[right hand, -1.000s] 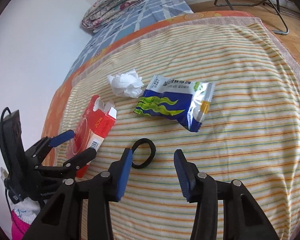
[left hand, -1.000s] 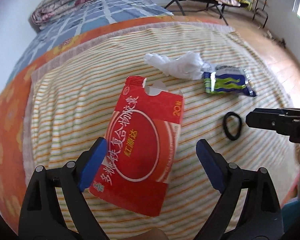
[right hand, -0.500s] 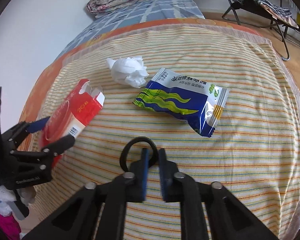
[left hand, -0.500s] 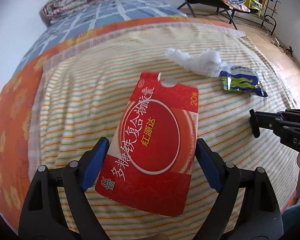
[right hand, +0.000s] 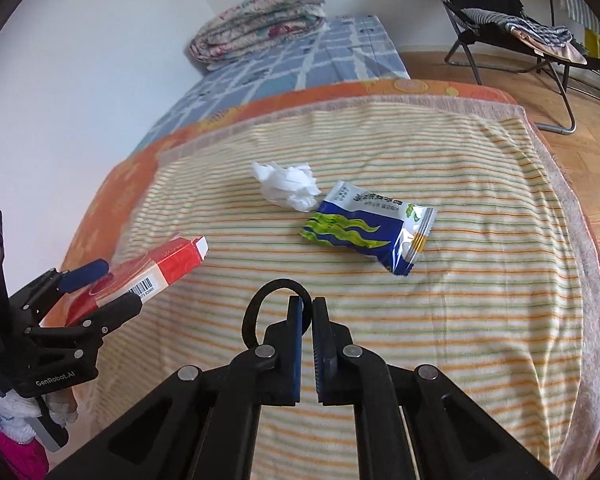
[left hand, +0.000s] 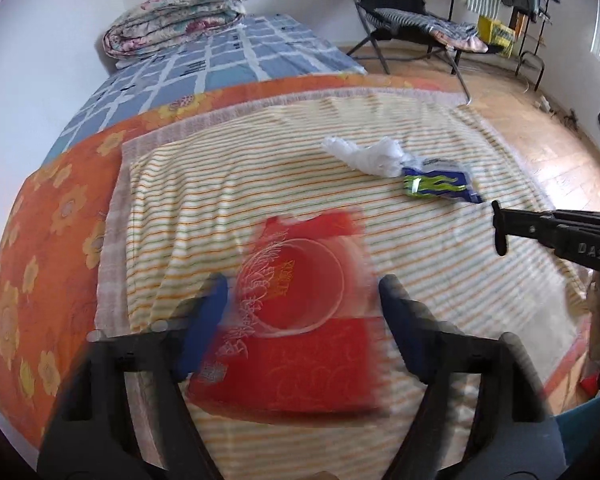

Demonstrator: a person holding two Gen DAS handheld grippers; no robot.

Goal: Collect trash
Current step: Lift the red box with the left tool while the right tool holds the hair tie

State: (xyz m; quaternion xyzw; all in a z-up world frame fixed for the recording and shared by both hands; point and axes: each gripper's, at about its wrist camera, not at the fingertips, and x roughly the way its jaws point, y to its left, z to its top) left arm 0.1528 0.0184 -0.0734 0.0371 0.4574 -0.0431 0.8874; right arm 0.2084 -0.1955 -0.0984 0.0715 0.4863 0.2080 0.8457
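Red cardboard marks the flat carton (left hand: 296, 332), which sits between the blue pads of the left gripper (left hand: 300, 304) low in the left wrist view. Its jaws are closing on it; the blur there hides whether the pads press its edges. In the right wrist view the carton (right hand: 156, 268) shows at centre left, tilted up off the striped blanket (right hand: 480, 300) between that gripper's fingers, with a barcode on its white side. Gold characters on its face are too smeared to read. The left gripper's body reads "GenRobot.AI".

At lower centre of the right wrist view the right gripper (right hand: 307, 308) has its tongs pressed together, pinching a black hair tie (right hand: 260, 304) whose loop stands up to their left. In the left wrist view this gripper (left hand: 500, 236) enters from the right edge, lettered "DAS".

Above centre in the right wrist view lies a crumpled white tissue (right hand: 288, 184), touching a blue, green and white snack wrapper (right hand: 364, 228) whose print is too small to read. Folded quilts (right hand: 260, 20) are stacked at upper centre, and a folding chair (right hand: 512, 20) stands at upper right.
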